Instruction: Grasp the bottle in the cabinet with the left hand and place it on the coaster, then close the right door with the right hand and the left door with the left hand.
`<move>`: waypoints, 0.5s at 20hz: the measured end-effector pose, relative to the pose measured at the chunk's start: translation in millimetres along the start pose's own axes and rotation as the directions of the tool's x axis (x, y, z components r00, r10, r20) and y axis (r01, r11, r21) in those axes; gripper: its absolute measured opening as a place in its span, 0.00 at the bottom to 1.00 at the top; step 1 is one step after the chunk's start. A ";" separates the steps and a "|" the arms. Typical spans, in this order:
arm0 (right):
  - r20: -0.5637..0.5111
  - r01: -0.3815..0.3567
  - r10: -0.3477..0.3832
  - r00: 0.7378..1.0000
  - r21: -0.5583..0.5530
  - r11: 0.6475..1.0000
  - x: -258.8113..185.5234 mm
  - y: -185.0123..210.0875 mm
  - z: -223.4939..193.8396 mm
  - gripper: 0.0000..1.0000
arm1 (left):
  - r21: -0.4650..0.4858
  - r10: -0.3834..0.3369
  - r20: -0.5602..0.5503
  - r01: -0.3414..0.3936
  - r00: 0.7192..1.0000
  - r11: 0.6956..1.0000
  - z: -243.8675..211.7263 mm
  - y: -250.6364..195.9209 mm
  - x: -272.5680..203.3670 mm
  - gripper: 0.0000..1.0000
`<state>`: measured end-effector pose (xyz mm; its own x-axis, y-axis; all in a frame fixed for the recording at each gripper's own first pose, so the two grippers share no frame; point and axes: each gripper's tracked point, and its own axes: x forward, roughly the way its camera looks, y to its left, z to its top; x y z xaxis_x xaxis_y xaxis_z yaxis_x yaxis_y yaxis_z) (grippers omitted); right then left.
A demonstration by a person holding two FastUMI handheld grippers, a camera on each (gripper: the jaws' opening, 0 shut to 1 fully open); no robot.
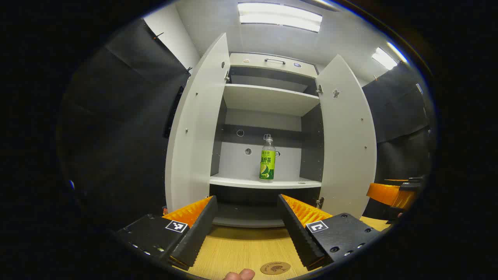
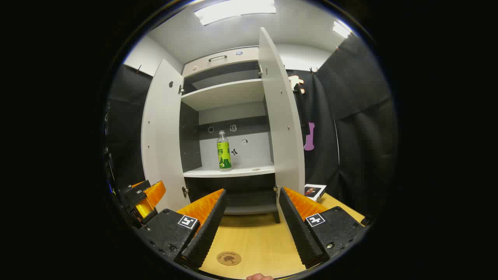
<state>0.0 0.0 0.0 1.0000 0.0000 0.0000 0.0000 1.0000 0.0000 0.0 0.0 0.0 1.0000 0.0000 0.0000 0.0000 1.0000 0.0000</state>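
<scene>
Left gripper (image 1: 246, 227) spread wide and empty above the table (image 1: 241, 249), coaster (image 1: 275, 268) just below. Bottle (image 1: 267, 160) upright on the cabinet shelf (image 1: 233, 181), well apart. Right gripper (image 2: 251, 223) also spread. Bottle looks tall and narrow, probably tippy: an off-centre approach could topple it.

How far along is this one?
Nothing done yet. The bottle stands on the cabinet shelf, the coaster is bare, and the left gripper and right gripper are open. Left: grasp, place, close the right door and left door.
</scene>
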 end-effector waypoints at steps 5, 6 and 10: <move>-0.002 -0.009 0.009 1.000 0.000 1.000 0.4 3.7 -0.2 0.83 | 0.004 -0.004 -0.006 0.004 1.000 1.000 -1.3 -1.2 -1.3 0.95; -0.005 -0.014 0.014 1.000 0.000 1.000 1.2 4.4 -1.2 0.83 | 0.003 -0.003 -0.008 0.003 1.000 1.000 -2.0 -1.2 -2.2 0.95; -0.013 -0.027 0.027 1.000 0.011 1.000 2.9 5.9 -2.8 0.83 | -0.005 0.003 -0.017 -0.003 1.000 1.000 -3.7 -0.1 -3.7 0.95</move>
<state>2.9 5.9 -2.8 0.9996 0.0268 -0.0133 -0.0266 0.9996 0.0108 -3.7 -0.1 -3.7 0.9999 0.0029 -0.0171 -0.0030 1.0000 -0.0051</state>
